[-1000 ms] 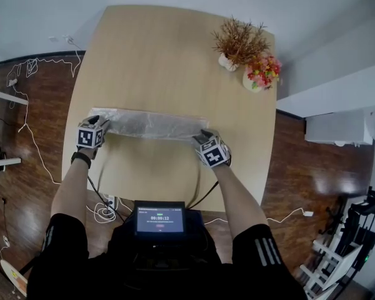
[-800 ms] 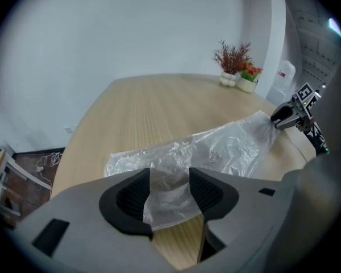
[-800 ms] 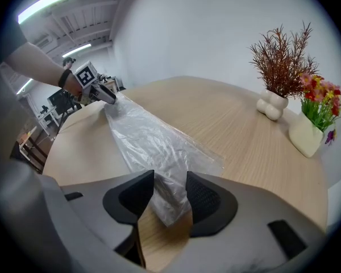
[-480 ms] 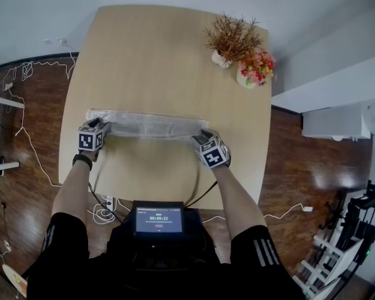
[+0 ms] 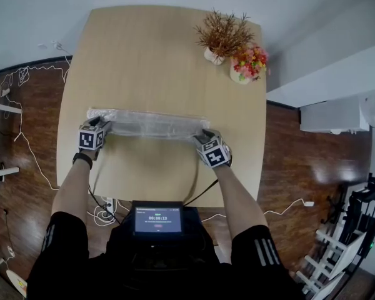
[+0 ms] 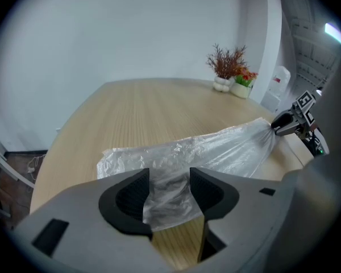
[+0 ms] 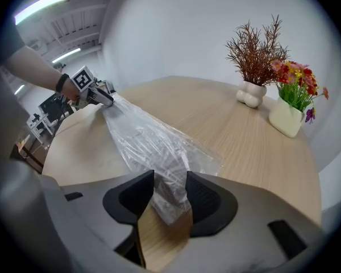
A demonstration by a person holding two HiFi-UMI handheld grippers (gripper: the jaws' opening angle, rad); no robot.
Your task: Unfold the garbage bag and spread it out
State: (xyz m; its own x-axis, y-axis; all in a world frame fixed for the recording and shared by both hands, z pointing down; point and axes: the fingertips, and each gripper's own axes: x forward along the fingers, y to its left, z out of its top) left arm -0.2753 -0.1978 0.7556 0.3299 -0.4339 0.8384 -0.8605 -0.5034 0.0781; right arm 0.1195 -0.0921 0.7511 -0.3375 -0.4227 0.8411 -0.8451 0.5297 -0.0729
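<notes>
A clear, crinkled garbage bag (image 5: 150, 125) lies as a long band across the near half of the wooden table (image 5: 162, 55), stretched between my two grippers. My left gripper (image 5: 103, 125) is shut on the bag's left end, where the film (image 6: 204, 152) bunches between its jaws (image 6: 169, 192). My right gripper (image 5: 203, 136) is shut on the right end, with gathered plastic (image 7: 148, 141) between its pads (image 7: 170, 195). Each gripper view shows the other gripper pinching the bag to a point: the right gripper (image 6: 275, 127) and the left gripper (image 7: 105, 100).
A dried plant in a white vase (image 5: 222, 39) and a pot of flowers (image 5: 247, 64) stand at the table's far right corner. Cables (image 5: 25, 80) lie on the dark wood floor to the left. A small screen (image 5: 159, 219) sits at my chest.
Both grippers and the bag have shifted a little to the right over the table. The bag stays stretched between them, and both grips are the same.
</notes>
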